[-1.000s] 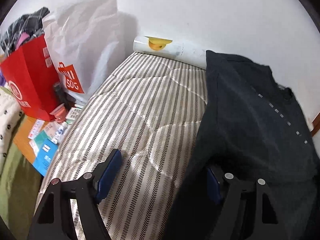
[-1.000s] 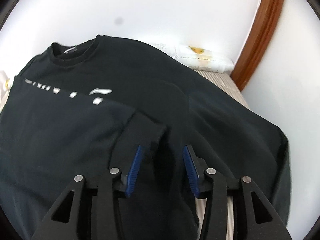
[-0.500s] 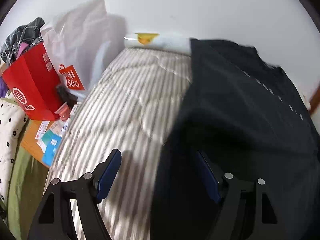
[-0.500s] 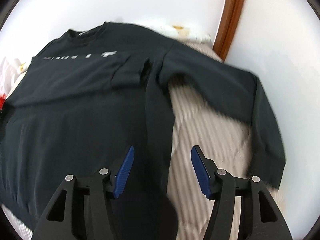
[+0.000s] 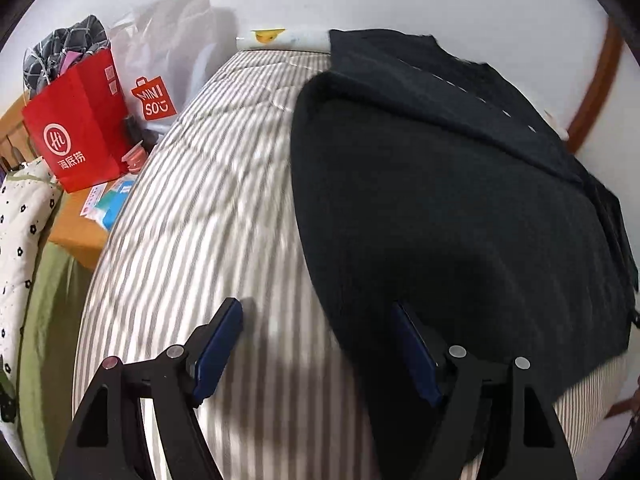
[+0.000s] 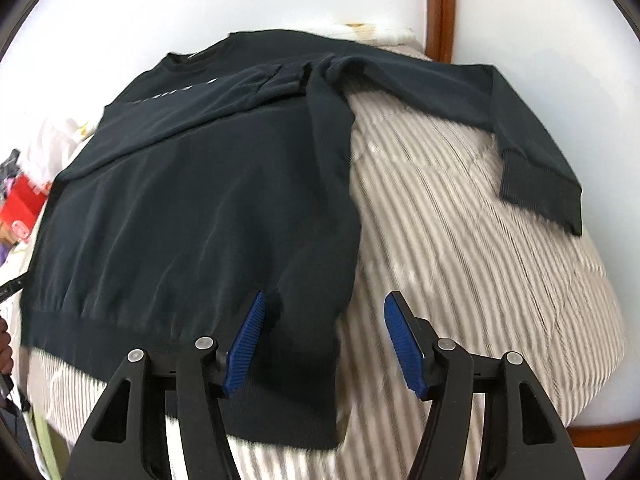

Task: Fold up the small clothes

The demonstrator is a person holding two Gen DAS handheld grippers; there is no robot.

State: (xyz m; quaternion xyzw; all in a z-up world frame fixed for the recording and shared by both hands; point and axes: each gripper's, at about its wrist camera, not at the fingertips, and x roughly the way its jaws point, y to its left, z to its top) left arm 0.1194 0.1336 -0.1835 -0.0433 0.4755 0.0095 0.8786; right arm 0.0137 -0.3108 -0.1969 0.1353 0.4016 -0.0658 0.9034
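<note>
Sweatshirt half-folded on the bed, both grippers released above its lower edge

Sweatshirt, dark and long-sleeved, lay face up on the striped bed cover, collar toward the wall and ribbed hem toward the camera. One sleeve had been laid across the chest, its cuff resting near the middle of the garment, which looked like the first fold toward a narrower body. The other sleeve was spread out over bare cover toward the wooden frame, so that side probably remained to be folded in.

The right gripper hung over the hem corner on the spread sleeve's side with its jaws apart; they had just been opening, and the cloth lay under them without either pad pressing on it. The left gripper stood wide and gripped nothing, one pad over striped cover, the other over the sweatshirt's opposite side edge. Placed so, each gripper seemed ready to take a lower corner or side.

Room was uneven. Bare cover stretched wide beside the garment in the left wrist view before the red paper bag and white shopping bag at the bedside. On the other side the spread cuff lay near the bed's edge. At the top the collar lay close to the wall, so any lengthwise fold would likely have had to come from the hem.
</note>
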